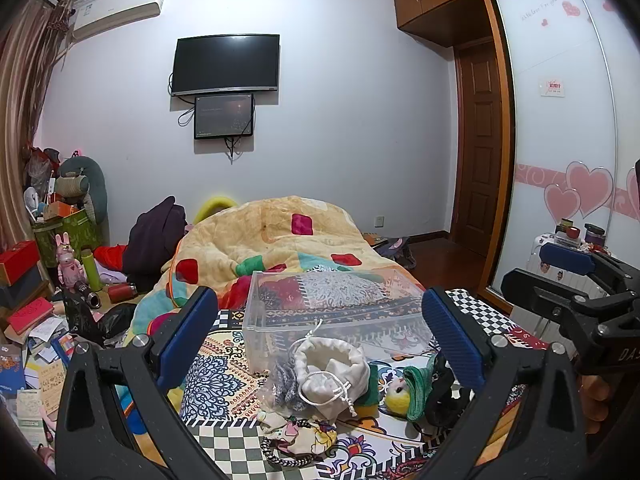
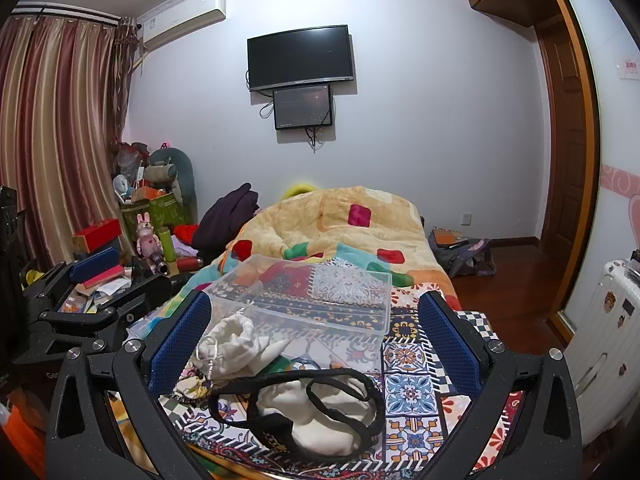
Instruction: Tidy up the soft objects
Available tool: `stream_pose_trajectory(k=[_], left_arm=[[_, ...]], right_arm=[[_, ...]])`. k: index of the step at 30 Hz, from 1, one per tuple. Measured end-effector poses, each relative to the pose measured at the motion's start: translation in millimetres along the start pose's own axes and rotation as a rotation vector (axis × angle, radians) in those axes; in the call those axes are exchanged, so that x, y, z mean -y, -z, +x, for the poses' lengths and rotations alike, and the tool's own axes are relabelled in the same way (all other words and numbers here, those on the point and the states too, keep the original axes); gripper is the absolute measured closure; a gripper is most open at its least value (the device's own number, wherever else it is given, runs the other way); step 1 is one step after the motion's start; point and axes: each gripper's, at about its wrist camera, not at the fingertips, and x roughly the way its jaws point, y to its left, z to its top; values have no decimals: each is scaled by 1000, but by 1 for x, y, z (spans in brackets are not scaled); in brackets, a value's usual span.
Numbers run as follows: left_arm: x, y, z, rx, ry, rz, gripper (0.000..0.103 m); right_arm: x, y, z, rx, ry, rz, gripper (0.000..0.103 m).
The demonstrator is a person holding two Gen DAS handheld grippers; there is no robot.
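Note:
A clear plastic box (image 1: 332,304) stands empty on the patterned bedspread; it also shows in the right wrist view (image 2: 308,296). In front of it lies a pile of soft things: a white drawstring pouch (image 1: 332,372), a grey knitted piece (image 1: 282,380), a floral pouch (image 1: 296,432), a yellow and green felt doll (image 1: 404,390). The right wrist view shows the white pouch (image 2: 232,344) and a white pouch with a black strap (image 2: 320,404). My left gripper (image 1: 316,328) is open above the pile. My right gripper (image 2: 316,332) is open above the strapped pouch; it also shows in the left wrist view (image 1: 568,260).
A crumpled yellow blanket (image 1: 272,236) fills the far end of the bed. Cluttered boxes, books and toys (image 1: 60,280) crowd the floor at left. A white suitcase (image 2: 600,336) stands at right by the wardrobe. A bag (image 2: 460,256) lies on the wooden floor.

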Motion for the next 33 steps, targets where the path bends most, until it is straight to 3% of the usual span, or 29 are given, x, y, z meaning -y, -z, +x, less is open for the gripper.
stream_pose_trajectory(k=[33], left_arm=[[-1,-4,-1,2,-5,-2,0]], right_arm=[[-1,4,2,2,-24,5,0]])
